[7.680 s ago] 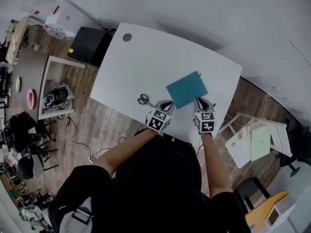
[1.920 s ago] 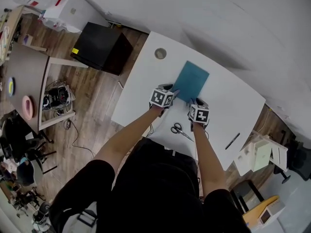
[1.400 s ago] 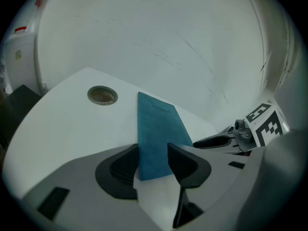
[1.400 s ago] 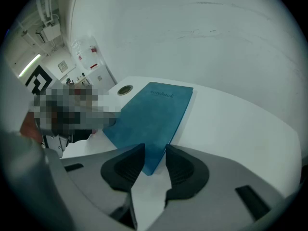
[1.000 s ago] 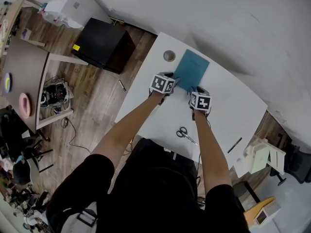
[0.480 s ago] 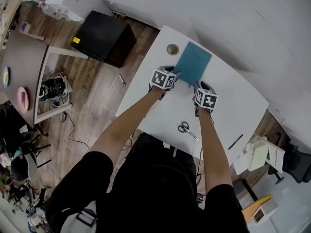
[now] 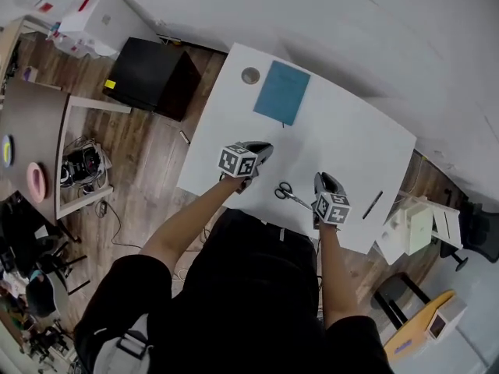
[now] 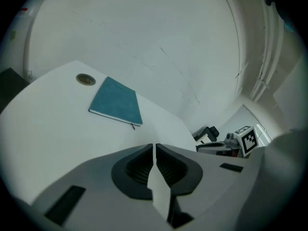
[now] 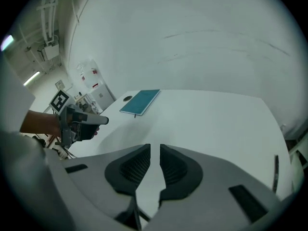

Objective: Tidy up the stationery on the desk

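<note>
Left gripper (image 7: 262,147): jaws just closing, thin gap, empty. Right gripper (image 7: 323,180): jaws just closing, small gap, empty. Scissors (image 7: 290,195) flat between both, just beside right. Open right wide, go low, pinch near joint. Book (image 7: 281,92) well ahead.

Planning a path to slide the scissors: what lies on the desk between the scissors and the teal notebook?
Nothing: the head view shows only bare white desk between the scissors and the teal notebook.
</note>
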Tool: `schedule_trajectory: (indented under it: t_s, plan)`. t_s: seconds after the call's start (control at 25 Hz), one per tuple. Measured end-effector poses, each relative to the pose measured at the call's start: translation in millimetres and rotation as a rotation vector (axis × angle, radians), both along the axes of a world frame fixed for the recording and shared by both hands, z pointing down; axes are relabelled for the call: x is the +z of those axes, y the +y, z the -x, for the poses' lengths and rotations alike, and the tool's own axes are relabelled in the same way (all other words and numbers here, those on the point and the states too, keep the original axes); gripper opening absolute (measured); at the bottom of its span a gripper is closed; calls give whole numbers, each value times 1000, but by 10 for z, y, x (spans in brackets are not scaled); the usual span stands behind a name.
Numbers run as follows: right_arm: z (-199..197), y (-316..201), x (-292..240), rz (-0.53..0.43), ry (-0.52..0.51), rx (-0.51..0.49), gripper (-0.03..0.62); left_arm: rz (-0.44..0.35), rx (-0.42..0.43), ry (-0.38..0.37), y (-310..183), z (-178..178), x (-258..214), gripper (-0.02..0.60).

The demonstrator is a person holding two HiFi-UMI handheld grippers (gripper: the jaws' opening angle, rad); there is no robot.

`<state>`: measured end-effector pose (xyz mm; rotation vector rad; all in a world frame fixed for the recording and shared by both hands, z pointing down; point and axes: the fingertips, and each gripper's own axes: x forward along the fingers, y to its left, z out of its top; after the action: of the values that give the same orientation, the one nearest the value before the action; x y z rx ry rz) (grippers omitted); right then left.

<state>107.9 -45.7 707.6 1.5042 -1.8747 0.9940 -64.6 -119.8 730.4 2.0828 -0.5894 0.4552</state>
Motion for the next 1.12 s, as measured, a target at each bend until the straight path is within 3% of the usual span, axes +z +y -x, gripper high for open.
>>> schedule_trajectory:
  t_s: [0.12,0.28,0.52,0.64,0.8,1.12]
  plan:
    - [-145,471,76,22,-29,31,46,-50,144,-73,474,-156,30,16]
    - [-120,1034,233,64,-67,-6,41,-111,330,-215,1124,-290,154,15]
    - [96,1574,389,86,-116,-118,43,3,269,-345,1608,-285,376,17]
    - [168,1727,461,90,-141,-138,43,-8,252,-400,1640,-297,411,17]
    - [196,1736,495,73,-126,-152,43,-19,252,-403,1597,-306,339,17]
    - [-31,1579,486,76,-92,-1,44,-56,385,-376,1479,-478,338,17]
